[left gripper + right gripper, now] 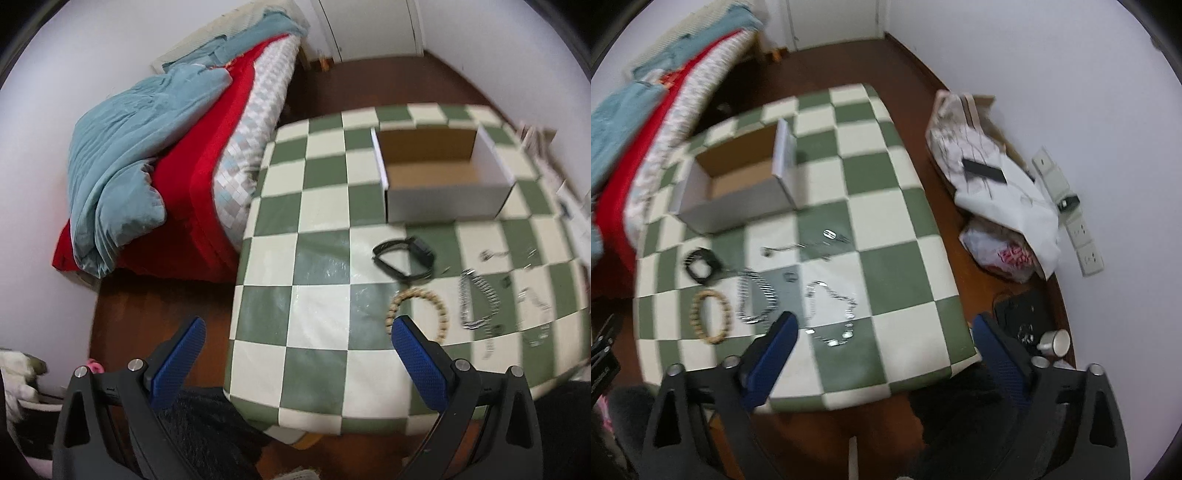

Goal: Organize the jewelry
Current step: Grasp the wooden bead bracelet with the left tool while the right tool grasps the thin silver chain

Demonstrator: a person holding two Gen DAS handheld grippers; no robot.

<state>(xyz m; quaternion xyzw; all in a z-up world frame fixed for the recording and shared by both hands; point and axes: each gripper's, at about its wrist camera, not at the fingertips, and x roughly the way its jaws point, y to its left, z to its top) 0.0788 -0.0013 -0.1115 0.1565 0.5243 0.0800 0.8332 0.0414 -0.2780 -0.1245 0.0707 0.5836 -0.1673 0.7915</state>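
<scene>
Both grippers (295,354) (886,354) spread wide, empty; cup (1054,343) on floor only in right view.

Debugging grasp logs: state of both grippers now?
Left gripper: open, holding nothing.
Right gripper: open, holding nothing.

A green-and-white checked table (886,192) holds an open cardboard box (735,192) at the far left. Nearer lie a black watch (701,266), a beaded bracelet (711,316), and silver chains (831,314). The right gripper (886,354) hovers above, jaws wide apart.
</scene>
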